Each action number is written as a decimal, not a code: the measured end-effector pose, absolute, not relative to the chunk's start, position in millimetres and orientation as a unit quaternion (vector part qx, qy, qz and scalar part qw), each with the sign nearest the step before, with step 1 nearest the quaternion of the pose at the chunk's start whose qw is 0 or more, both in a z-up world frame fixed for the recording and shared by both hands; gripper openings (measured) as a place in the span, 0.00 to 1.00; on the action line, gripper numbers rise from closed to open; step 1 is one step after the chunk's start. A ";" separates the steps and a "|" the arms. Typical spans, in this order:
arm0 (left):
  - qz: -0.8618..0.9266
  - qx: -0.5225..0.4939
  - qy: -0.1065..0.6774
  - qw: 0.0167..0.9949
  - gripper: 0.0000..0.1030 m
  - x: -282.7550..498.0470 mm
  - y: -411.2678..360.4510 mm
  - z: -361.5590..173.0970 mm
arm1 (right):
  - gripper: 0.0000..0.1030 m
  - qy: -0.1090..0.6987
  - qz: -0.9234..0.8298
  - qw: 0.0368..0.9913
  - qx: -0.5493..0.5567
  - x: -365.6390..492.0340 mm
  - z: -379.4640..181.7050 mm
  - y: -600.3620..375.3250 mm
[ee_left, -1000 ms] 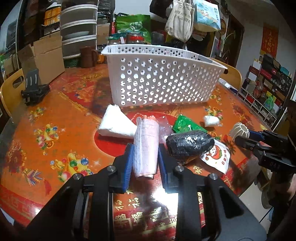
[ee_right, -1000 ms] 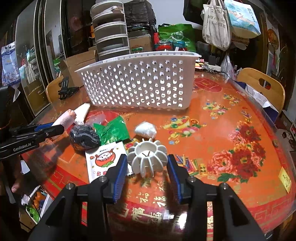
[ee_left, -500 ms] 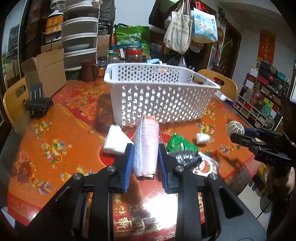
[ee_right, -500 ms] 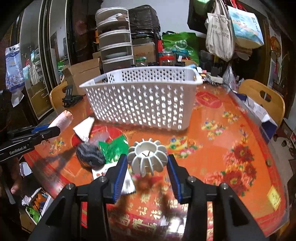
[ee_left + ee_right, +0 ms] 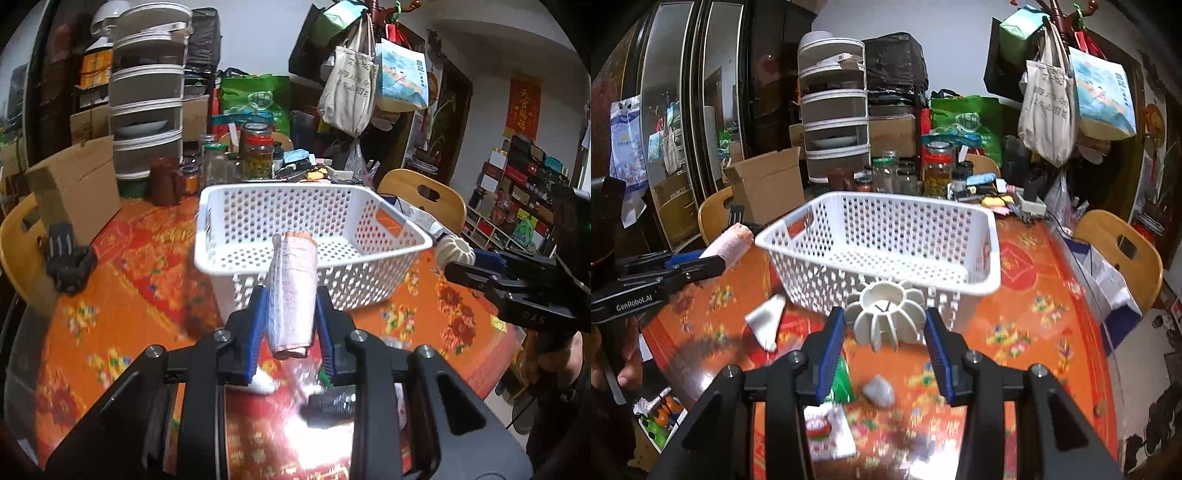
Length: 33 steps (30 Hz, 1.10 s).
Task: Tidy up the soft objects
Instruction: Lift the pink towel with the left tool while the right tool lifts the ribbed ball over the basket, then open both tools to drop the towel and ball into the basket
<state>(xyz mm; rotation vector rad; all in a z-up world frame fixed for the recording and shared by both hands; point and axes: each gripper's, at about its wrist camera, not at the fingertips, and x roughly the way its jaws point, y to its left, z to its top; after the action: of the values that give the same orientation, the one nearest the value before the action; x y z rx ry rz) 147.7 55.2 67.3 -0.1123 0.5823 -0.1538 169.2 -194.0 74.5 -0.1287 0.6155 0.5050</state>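
The pink rolled cloth point(image 5: 293, 291) is sitting clamped in the left gripper point(image 5: 291, 325), long axis pointing forward at the one white basket point(image 5: 314, 254). The right gripper point(image 5: 884, 332) is pinching a white ribbed pumpkin-shaped piece point(image 5: 886, 314) beside the basket's near wall. Below, the orange floral table point(image 5: 1034, 325) is carrying a white folded wedge point(image 5: 766, 321) amid a cluttered room.

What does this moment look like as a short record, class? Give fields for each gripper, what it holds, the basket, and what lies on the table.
left gripper: shut on pink rolled cloth, raised before the basket
right gripper: shut on white ribbed piece, raised near the basket's front wall
white basket: on the table, nothing visible inside
table: white wedge, green packet, small grey lump, printed packet
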 end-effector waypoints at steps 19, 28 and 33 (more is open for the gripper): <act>-0.045 -0.050 0.439 0.896 0.24 349.8 38.6 54.1 | 0.42 0.440 0.207 0.868 -0.102 341.7 54.8 -138.1; -0.030 -0.034 0.523 0.851 0.24 399.3 28.7 3.5 | 0.42 0.517 0.188 0.826 -0.126 387.2 10.2 -118.2; -0.023 -0.023 0.541 0.840 0.24 407.3 24.5 -5.3 | 0.42 0.541 0.183 0.809 -0.143 396.2 -2.4 -108.1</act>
<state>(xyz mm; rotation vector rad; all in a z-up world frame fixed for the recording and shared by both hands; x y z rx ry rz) 407.3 24.5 -5.3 -0.0487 1.1445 -0.0480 396.2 -108.1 -2.4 -0.3056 1.1560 0.3910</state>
